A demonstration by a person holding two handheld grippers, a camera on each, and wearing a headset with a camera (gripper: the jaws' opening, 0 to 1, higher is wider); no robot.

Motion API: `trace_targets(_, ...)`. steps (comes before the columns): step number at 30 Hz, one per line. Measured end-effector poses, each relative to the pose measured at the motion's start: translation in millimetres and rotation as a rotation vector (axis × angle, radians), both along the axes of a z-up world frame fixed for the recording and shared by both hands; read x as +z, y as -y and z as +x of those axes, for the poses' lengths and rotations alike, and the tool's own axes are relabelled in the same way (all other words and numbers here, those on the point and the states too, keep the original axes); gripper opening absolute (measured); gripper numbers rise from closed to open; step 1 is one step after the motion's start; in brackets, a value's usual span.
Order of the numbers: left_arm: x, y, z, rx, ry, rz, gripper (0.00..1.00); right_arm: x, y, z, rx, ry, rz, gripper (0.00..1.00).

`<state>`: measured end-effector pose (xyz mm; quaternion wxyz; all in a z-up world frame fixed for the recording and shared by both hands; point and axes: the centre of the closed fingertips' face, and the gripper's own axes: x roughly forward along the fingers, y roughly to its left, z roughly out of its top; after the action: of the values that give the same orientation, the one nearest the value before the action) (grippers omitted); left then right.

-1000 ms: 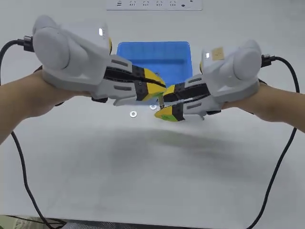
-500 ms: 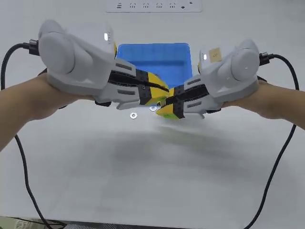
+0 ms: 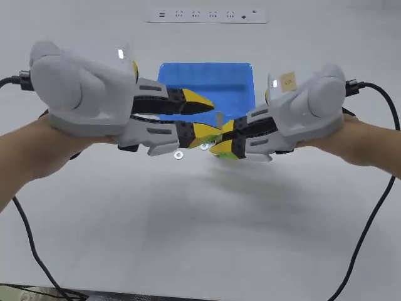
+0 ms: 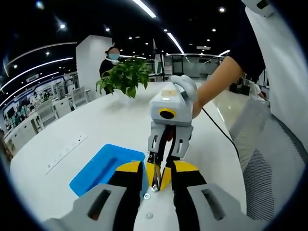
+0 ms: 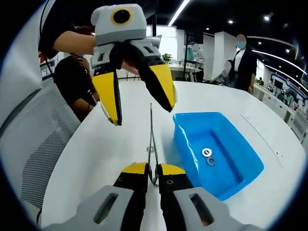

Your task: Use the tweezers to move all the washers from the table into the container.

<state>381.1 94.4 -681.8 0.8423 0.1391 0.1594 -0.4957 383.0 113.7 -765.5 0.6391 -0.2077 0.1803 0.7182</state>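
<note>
1. The tweezers (image 5: 151,139) are clenched between the jaws of the right gripper (image 5: 153,169). The left gripper (image 5: 143,115) is spread wide at 12 o'clock, one jaw on either side of the tips; nothing is held by it.
2. The tweezers are judged to be thin, springy steel, light and slick; a hold at mid-shank is advised, so the tips can be pinched.
3. Two washers (image 3: 179,154) lie on the table (image 3: 200,238) at 6 o'clock of the container (image 3: 188,81); two more are seen inside it.
4. The washers are judged to be flat, hard, light metal rings, apt to slip; the rim should be nipped through the bore. The container is smooth blue plastic, rectangular and shallow; the table is matt white.
</note>
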Motion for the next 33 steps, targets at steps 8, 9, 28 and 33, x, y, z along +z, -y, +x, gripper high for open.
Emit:
trace_targets(8,7.3,-12.6,-11.4,0.123,0.003,-0.057,0.5,18.3,2.4,-8.7,-0.01,-0.006,0.027,0.09)
trace_targets(9,7.5,-13.2,-13.6,0.129,0.004,-0.058,0.53,22.0,3.2,-10.2,-0.007,-0.002,0.03,0.09)
trace_targets(28,9.2,-40.0,-44.3,0.268,-0.029,-0.155,0.87,86.8,1.6,4.2,-0.054,0.036,0.14,0.09)
trace_targets(33,8.7,-44.5,-47.9,0.287,-0.04,-0.181,0.96,94.0,-6.1,22.2,-0.064,0.065,0.145,0.09)
